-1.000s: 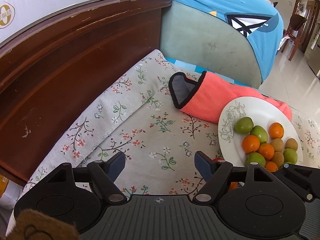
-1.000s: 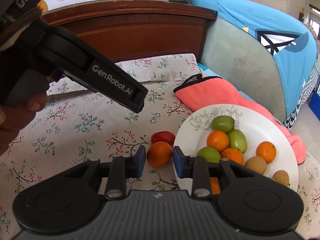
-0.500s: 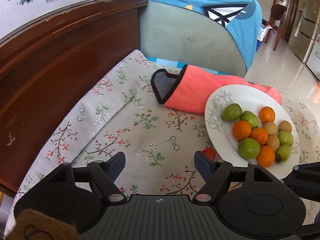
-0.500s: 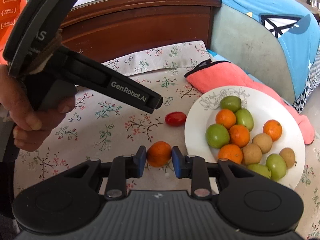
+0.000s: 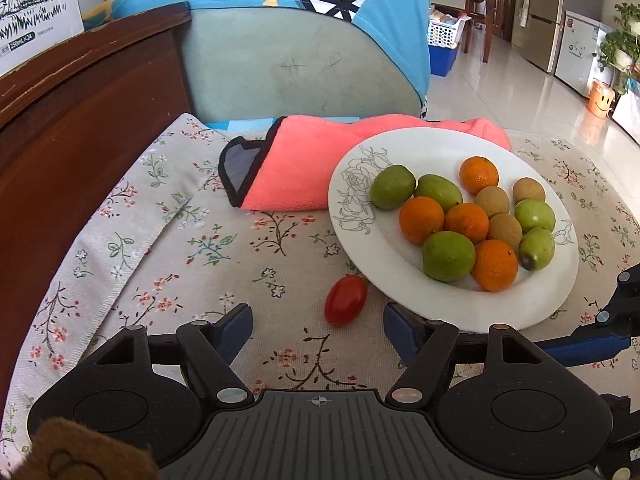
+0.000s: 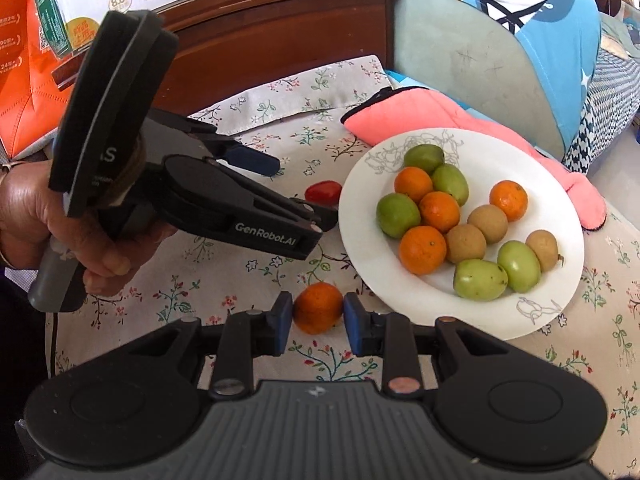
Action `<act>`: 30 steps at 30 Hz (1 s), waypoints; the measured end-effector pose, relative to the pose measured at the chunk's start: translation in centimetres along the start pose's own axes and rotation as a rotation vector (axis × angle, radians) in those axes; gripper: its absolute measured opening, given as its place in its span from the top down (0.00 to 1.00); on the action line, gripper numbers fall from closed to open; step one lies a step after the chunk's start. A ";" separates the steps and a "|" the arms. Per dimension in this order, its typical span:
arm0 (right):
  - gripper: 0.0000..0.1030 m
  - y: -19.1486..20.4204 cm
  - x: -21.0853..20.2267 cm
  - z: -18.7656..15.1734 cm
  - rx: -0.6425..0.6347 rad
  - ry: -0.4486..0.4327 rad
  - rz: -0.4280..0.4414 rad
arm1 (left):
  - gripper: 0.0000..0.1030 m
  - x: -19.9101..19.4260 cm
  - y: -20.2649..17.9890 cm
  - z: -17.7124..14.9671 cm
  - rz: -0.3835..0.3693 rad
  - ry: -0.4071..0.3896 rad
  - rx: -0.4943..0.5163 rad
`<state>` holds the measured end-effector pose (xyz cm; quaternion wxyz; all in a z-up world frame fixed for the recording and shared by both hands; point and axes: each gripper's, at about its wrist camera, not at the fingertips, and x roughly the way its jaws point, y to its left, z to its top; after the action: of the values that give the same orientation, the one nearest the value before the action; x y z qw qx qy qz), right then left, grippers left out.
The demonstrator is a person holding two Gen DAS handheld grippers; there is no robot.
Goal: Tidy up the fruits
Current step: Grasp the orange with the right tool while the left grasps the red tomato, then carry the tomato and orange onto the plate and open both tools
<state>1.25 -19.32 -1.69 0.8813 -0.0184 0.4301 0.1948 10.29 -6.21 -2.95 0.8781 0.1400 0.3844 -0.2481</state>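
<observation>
A white plate (image 5: pixel 352 216) (image 6: pixel 360 216) on the floral cloth holds several oranges, green fruits and brown fruits. A red cherry tomato (image 5: pixel 346 300) (image 6: pixel 323 192) lies on the cloth just left of the plate. My left gripper (image 5: pixel 318 322) (image 6: pixel 298 186) hovers around the tomato with its jaws closing, and the pads stand clear of it. My right gripper (image 6: pixel 318 314) is shut on a small orange (image 6: pixel 318 312), lifted beside the plate's near-left rim.
A pink cloth mitt (image 5: pixel 304 168) (image 6: pixel 420 116) lies behind the plate. A dark wooden headboard (image 5: pixel 80 112) with cartons on top runs along the left. A blue and grey cushion (image 5: pixel 300 60) stands at the back. A hand (image 6: pixel 60 224) holds the left gripper.
My left gripper swung right and down, bringing the tomato between its fingers. My right gripper carried the orange toward me along the plate's left rim, away from the tomato.
</observation>
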 end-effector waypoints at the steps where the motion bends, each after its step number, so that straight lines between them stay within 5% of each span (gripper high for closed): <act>1: 0.72 0.0 -0.1 -0.1 0.000 0.000 -0.001 | 0.31 0.1 0.0 -0.1 0.000 -0.010 0.001; 11: 0.72 -0.2 -0.4 -0.2 0.021 0.000 -0.007 | 0.69 0.2 0.1 0.3 -0.066 -0.024 -0.004; 19: 0.72 -0.2 -0.2 -0.1 0.028 0.001 -0.009 | 0.80 0.1 -0.3 0.3 -0.084 -0.027 0.012; 30: 0.72 -0.8 -0.6 0.1 0.059 -0.015 0.006 | 0.81 -1.9 -0.2 0.3 -0.093 -0.029 -0.042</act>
<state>1.28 -20.23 -1.26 0.8840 0.0103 0.4292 0.1847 9.22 -5.89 -1.31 0.8740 0.0997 0.3827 -0.2823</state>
